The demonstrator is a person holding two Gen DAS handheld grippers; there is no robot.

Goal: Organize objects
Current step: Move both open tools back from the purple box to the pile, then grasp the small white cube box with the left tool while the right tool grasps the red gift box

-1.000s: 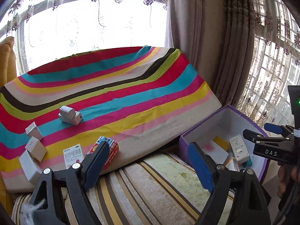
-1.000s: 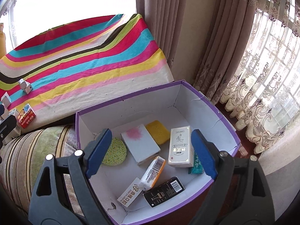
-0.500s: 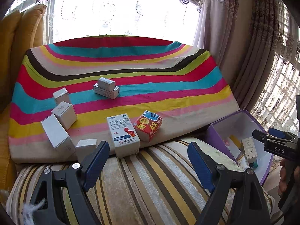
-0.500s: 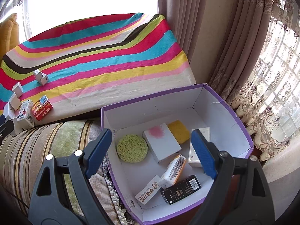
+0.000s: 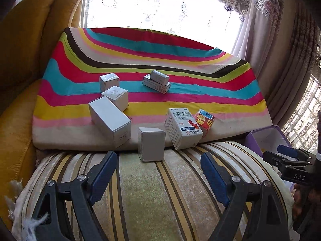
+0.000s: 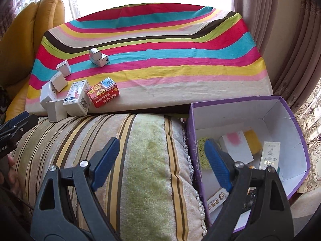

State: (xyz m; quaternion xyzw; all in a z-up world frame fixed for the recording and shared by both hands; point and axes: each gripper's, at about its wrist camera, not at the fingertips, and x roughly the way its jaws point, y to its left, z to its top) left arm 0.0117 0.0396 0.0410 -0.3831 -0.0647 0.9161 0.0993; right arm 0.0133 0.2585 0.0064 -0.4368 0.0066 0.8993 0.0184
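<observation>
We judge step in hand: left gripper [image 5: 158,172], jaws wide apart and empty, nearing plain white box [image 5: 151,144] at near edge of striped cloth [image 5: 180,92]. Best: centre box between jaws, grip flat sides, avoid nudging blue-print carton [image 5: 183,128] just right. Right gripper [image 6: 160,160] likewise spread, empty, over cushion. Only right view shows contents of purple box [image 6: 289,108]: sponges, cartons; left view shows only its corner.

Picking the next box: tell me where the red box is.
The red box lies on the striped cloth near its front edge, left of centre in the right wrist view, touching the right side of the white medicine box.
</observation>
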